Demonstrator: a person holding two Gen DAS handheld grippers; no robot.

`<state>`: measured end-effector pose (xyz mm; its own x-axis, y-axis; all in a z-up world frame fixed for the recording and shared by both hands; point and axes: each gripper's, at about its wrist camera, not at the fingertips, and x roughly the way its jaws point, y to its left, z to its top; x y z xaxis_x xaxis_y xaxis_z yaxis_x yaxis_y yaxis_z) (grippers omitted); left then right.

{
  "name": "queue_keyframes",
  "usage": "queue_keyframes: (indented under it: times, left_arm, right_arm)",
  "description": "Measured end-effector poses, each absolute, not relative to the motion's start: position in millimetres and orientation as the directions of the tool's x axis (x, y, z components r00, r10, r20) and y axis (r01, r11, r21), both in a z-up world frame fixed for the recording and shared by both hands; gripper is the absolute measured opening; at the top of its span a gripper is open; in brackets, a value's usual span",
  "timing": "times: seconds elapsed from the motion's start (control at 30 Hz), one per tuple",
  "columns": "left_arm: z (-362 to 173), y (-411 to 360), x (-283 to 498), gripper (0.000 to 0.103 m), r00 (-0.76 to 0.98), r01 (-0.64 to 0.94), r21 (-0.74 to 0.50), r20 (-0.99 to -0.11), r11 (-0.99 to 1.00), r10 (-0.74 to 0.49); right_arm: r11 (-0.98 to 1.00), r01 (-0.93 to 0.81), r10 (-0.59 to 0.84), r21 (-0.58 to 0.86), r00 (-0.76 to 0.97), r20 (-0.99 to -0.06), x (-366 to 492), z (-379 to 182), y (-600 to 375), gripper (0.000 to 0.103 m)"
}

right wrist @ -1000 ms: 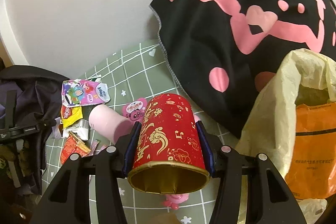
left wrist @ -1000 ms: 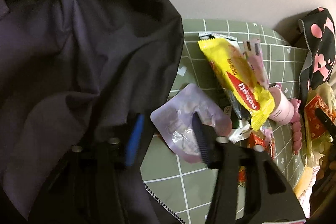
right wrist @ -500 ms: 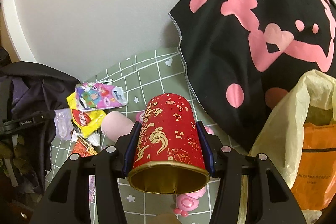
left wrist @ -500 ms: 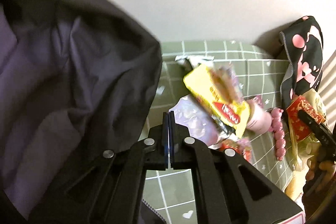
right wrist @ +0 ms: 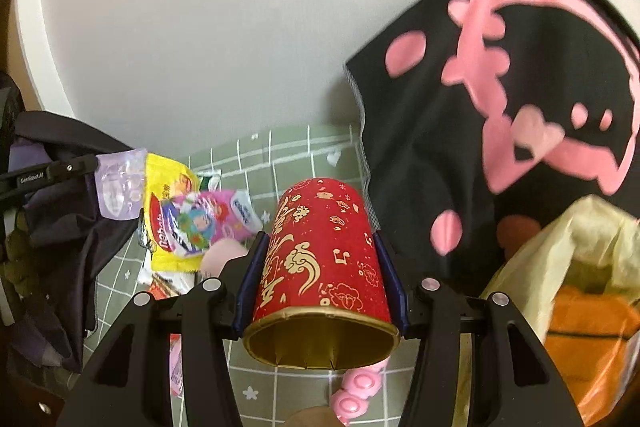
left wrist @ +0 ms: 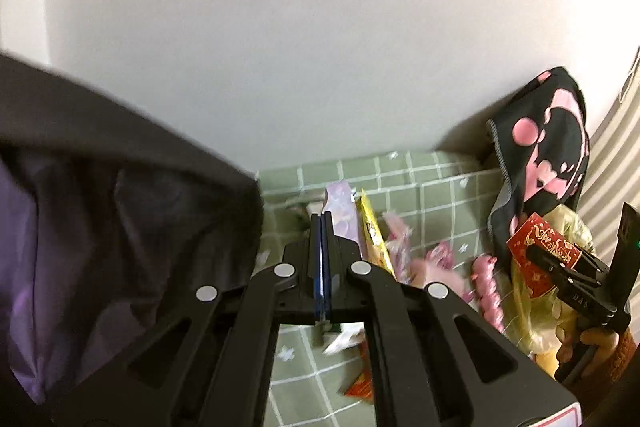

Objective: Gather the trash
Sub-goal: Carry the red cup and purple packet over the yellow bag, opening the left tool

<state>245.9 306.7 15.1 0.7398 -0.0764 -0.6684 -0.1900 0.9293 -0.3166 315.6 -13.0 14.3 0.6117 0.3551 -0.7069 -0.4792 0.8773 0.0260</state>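
Right gripper [right wrist: 320,283] clamps the red, gold-patterned paper cup [right wrist: 320,259] across its sides (long axis along the fingers, open mouth toward the camera). The yellowish plastic trash bag [right wrist: 576,247] lies just right. Farther left, left gripper [left wrist: 322,227] pinches a translucent lilac pouch [right wrist: 118,187].

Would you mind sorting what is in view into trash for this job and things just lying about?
For the job:
- red paper cup, in the right tool
- lilac pouch, pinched by the left tool
- yellow snack wrapper
- yellowish trash bag

Lying about:
- black-and-pink cloth
- dark jacket
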Motion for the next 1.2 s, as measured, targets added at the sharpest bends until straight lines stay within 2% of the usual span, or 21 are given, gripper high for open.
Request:
queue_keyframes:
  times: [0.57, 1.2]
  left_arm:
    - [87, 225, 289, 0.0, 0.808, 0.072, -0.282, -0.546, 0.957, -0.222]
    - [112, 46, 323, 0.0, 0.7, 0.433, -0.224, -0.527, 0.873, -0.482]
  right_arm:
    - [0.912, -0.407, 0.311, -0.046, 0.761, -0.57, 302, 96, -57, 0.049]
    - [0.985, -0.152, 0.098, -0.076, 0.872, -0.48, 267, 136, -189, 0.049]
